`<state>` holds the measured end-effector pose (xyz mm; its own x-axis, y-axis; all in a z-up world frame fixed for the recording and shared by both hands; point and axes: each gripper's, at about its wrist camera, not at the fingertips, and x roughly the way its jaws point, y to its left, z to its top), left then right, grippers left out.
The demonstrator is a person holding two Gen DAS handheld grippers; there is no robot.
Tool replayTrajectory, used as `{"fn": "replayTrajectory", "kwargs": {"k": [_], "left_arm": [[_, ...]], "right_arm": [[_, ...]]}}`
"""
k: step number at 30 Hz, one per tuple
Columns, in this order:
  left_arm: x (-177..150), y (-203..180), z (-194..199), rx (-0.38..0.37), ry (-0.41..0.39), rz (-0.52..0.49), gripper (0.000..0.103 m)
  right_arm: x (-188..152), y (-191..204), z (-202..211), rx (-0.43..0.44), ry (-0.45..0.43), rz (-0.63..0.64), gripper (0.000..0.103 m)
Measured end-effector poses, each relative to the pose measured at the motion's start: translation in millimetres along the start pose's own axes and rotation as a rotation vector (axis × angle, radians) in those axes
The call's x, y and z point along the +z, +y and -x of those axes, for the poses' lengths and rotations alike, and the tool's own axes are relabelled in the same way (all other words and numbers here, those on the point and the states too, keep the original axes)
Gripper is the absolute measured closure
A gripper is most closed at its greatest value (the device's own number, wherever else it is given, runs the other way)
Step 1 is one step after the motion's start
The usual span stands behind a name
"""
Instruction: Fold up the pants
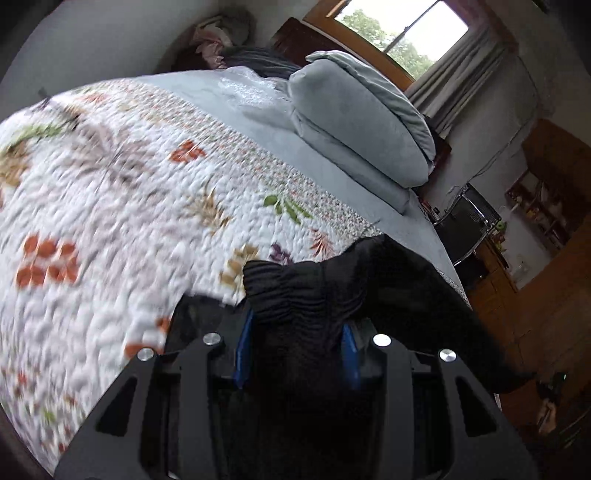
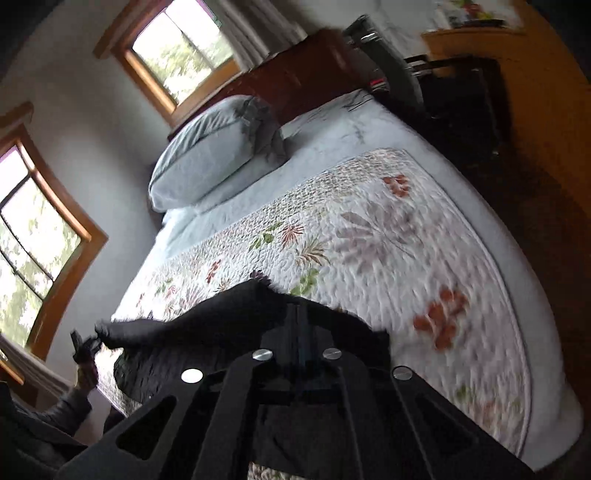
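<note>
Black pants [image 1: 388, 280] hang above a floral quilt [image 1: 129, 184] on a bed. In the left wrist view, my left gripper [image 1: 295, 332] is shut on the ribbed elastic waistband, which bunches between the blue pads [image 1: 242, 350]. The rest of the cloth trails off to the right. In the right wrist view, my right gripper [image 2: 301, 314] has its fingers pressed together on the black pants [image 2: 221, 325]. From there the cloth stretches left to the other gripper [image 2: 83, 347], held by a hand with a grey sleeve [image 2: 66, 406]. The quilt [image 2: 388, 240] lies beneath.
Grey-blue pillows [image 1: 354, 122] [image 2: 210, 151] are stacked at the head of the bed against a dark wooden headboard [image 2: 295, 77]. Windows [image 2: 177, 44] [image 1: 399, 29] with wooden frames line the walls. Wooden furniture [image 1: 546, 184] and a dark stand [image 1: 465, 221] stand beside the bed.
</note>
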<state>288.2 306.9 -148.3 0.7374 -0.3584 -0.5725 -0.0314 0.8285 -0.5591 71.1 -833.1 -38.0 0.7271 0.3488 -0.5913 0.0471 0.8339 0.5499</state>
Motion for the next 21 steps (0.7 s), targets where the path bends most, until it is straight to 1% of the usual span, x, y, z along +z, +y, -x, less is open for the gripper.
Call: {"fn": "replayTrajectory", "kwargs": {"k": [2,3,5,6,8,9,10,11,12,14,15,17,18,19,21], "left_arm": [[-12.0,8.1,3.9,0.000,-0.003,0.027,0.065],[-20.4,13.4,5.7,-0.003,-0.002,0.045,0.065],[-32.3,18.8,7.2,0.005,0.006,0.058,0.065],[-43.2,23.1,7.8,0.015,0.018,0.065,0.065],[-56.5,28.9,8.7,0.016,0.035,0.083,0.064],[-62.0,31.1,9.5,0.018,0.040,0.089,0.061],[-66.2,32.1,11.0,0.032,0.043,0.093,0.057],[-70.0,31.7,13.4,0.062,0.041,0.086,0.045],[-73.1,31.4,15.7,0.099,0.035,0.071,0.031],[-79.3,29.3,21.6,0.189,0.036,0.041,0.017],[-82.7,27.8,26.3,0.242,0.045,0.021,0.012],[-89.4,23.4,37.3,0.318,0.063,-0.014,0.010],[-95.7,18.2,45.9,0.395,0.083,-0.050,0.009],[-98.2,16.1,50.7,0.443,0.092,-0.073,0.009],[-111.6,1.5,67.0,0.574,0.100,-0.158,0.009]], "right_arm": [[-27.0,-16.6,17.3,0.012,-0.041,-0.069,0.103],[-36.9,-21.3,20.3,0.014,-0.043,-0.087,0.103],[-70.1,-34.5,19.4,0.015,-0.018,-0.148,0.103],[-90.0,-39.7,14.2,0.015,0.010,-0.192,0.101],[-116.3,-43.0,6.4,0.025,0.033,-0.271,0.083],[-128.9,-42.0,3.2,0.052,0.026,-0.317,0.054],[-143.9,-39.1,-0.9,0.076,0.012,-0.381,0.031],[-153.3,-36.1,-3.3,0.100,-0.010,-0.422,0.027],[-164.3,-33.9,-7.6,0.143,-0.037,-0.475,0.026],[-179.3,-31.9,-16.7,0.180,-0.055,-0.547,0.027],[-187.8,-30.3,-23.0,0.181,-0.055,-0.590,0.027],[-199.5,-27.5,-25.5,0.145,-0.064,-0.631,0.028],[-205.4,-26.0,-22.7,0.131,-0.087,-0.644,0.030],[-212.1,-26.3,-19.7,0.127,-0.105,-0.658,0.030],[-222.7,-27.8,-18.0,0.094,-0.107,-0.691,0.031]]}}
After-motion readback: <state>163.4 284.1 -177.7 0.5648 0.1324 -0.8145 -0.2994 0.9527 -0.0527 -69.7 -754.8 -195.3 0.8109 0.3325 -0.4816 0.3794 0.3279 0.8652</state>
